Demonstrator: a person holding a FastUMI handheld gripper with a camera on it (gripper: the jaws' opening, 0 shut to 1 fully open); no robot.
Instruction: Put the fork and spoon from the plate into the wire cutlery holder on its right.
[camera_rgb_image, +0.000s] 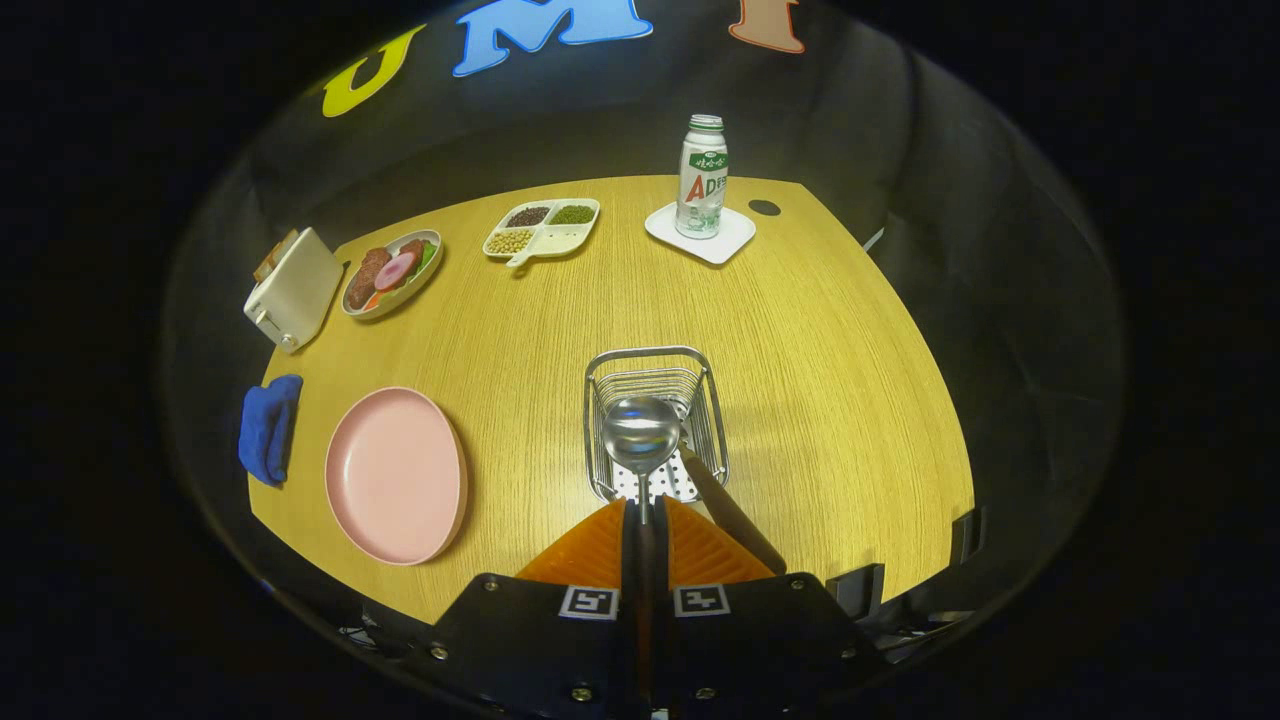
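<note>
Your gripper is clenched on the spoon by its thin handle, bowl forward, so it hangs right over the wire cutlery holder ready to drop in. A wooden-handled utensil, probably the fork, already leans out of the holder toward you. To the left the pink plate lies bare, with a bottle on its white coaster far beyond.

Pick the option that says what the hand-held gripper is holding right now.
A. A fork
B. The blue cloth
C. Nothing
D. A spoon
D: the hand-held gripper is shut on the spoon handle, its bowl over the wire cutlery holder, and the pink plate lies bare.
</note>
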